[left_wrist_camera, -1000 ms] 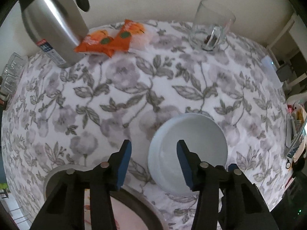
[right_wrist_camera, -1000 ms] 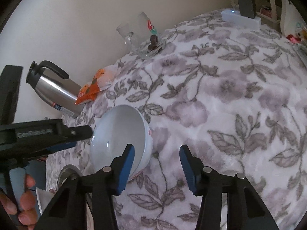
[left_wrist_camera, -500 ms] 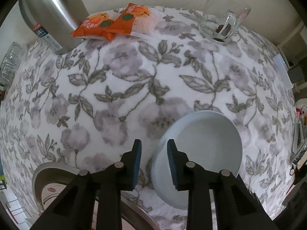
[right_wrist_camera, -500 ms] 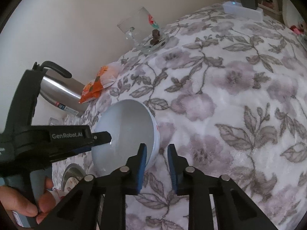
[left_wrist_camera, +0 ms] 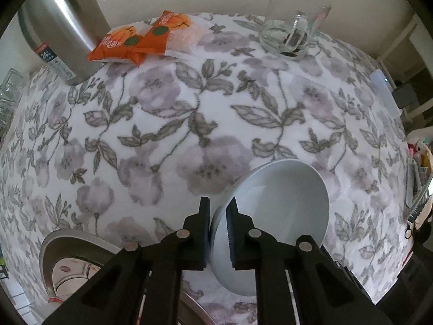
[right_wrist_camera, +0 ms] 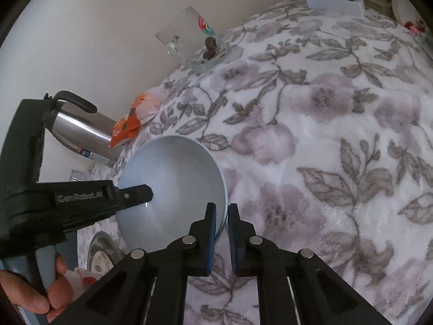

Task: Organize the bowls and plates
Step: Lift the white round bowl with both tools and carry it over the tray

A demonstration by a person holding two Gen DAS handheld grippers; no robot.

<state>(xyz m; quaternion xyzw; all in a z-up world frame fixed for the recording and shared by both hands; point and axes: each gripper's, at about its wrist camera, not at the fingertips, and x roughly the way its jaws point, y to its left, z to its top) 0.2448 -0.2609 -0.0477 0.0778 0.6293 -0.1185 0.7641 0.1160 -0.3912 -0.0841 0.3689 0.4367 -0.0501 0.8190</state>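
The pale blue bowl (left_wrist_camera: 276, 205) sits low and right of centre in the left wrist view, tilted, with both tools pinched on its rim; the left gripper (left_wrist_camera: 218, 216) has its fingers drawn narrow over the rim at about 8 o'clock of the bowl, one pad inside and one outside, and the right gripper (right_wrist_camera: 222, 222) clamps the opposite edge at about 4 o'clock in its own view, fingers likewise close together with the rim between them. The main risk appears to be slip; each grip bites only a thin strip of smooth glazed rim, so uneven lifting or a twist between the two hands could lever the bowl out of one pair of pads and drop it onto the floral tablecloth (left_wrist_camera: 189, 113). A second hazard is the plate (left_wrist_camera: 70, 254) at 7 o'clock of the left wrist view, close to the bowl; if the bowl swings or lowers unevenly toward it, the ceramic may knock or chip. The steel thermos (left_wrist_camera: 65, 27), the orange snack packets (left_wrist_camera: 140, 40) and the glass mug (left_wrist_camera: 289, 32) stand well apart at the far edge, so they seem unlikely to be struck.
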